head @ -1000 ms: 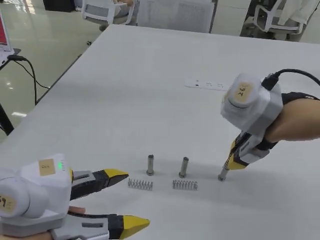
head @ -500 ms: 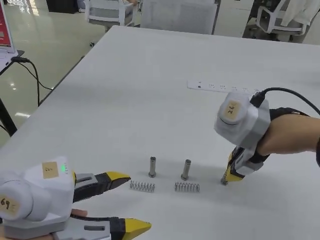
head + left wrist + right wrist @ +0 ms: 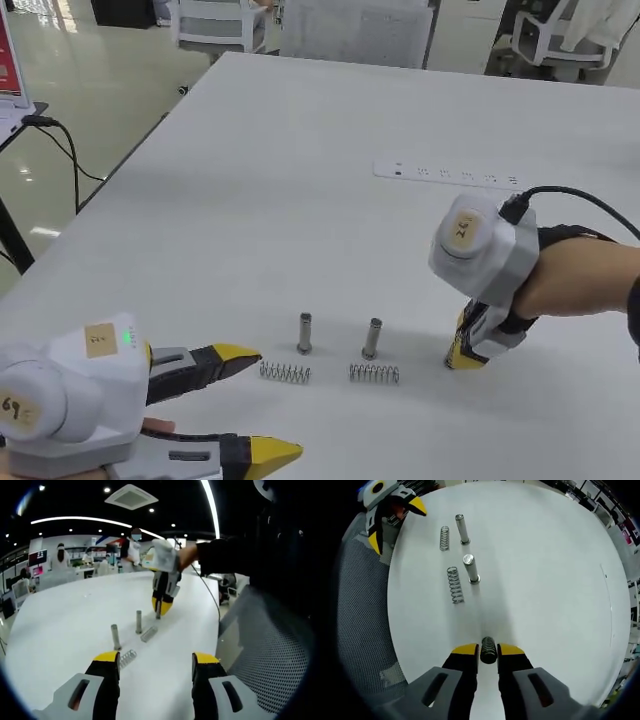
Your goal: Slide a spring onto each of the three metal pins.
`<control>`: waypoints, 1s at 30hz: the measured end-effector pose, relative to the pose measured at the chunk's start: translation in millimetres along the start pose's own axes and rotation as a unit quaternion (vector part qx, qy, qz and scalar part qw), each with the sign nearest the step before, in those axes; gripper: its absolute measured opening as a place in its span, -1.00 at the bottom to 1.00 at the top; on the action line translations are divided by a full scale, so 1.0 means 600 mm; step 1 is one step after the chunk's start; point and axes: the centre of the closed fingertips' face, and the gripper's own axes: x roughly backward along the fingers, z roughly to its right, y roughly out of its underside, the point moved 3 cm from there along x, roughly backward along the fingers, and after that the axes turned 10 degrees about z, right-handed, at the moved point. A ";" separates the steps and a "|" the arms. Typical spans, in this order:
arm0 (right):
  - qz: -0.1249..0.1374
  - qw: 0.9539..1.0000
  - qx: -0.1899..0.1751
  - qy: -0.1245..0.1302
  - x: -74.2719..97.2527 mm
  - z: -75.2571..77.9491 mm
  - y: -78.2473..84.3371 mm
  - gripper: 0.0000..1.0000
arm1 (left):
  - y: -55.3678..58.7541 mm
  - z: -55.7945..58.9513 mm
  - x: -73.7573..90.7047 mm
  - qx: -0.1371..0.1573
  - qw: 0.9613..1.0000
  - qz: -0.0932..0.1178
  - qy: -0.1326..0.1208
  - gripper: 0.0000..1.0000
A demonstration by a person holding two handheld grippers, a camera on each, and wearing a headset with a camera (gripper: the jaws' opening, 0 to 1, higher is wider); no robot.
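Step in hand: the fitting at the 3 o'clock end of the row is judged to be under way; a held spring (image 3: 488, 650) is being set down where the third pin is taken to stand, hidden under the claw in the head view.
Right claw: the right claw (image 3: 488, 656) is closed almost fully, pinching the held spring by its sides; the coil is seen end-on between the yellow tips; in the head view the tips are down at the bench (image 3: 300, 200).
Left claw: the left claw (image 3: 265, 402) is spread wide and empty; it is held at 8 o'clock from the row, touching nothing.
Things waiting: the left pin (image 3: 304, 333) and the middle pin (image 3: 372, 338) stand upright and bare; the left spring (image 3: 284, 372) and the middle spring (image 3: 374, 374) lie flat on the bench, each just beside its pin at 6 o'clock.
Progress: judged early; one spring in hand, two untouched.
Next move: the held spring is to be kept in line with its pin and pressed down until seated; the claw is then to be opened and lifted straight up, so that the coil is not dragged off; a loose spring is to be picked up next and turned on end.
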 end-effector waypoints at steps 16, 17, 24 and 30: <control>0.037 0.999 0.019 0.023 0.031 -0.010 -0.027 -0.60 | 0.001 0.002 0.000 -0.004 1.000 -0.005 0.004 0.04; 0.042 0.999 0.022 0.025 0.033 -0.012 -0.033 -0.59 | 0.001 0.003 -0.001 -0.005 1.000 -0.005 0.004 0.04; 0.066 0.997 0.039 0.022 0.040 -0.027 -0.065 -0.59 | 0.002 0.004 0.000 -0.007 1.000 -0.008 0.006 0.02; 0.070 0.996 0.054 0.002 0.023 -0.050 -0.084 -0.63 | 0.001 0.005 0.000 -0.008 1.000 -0.008 0.005 0.01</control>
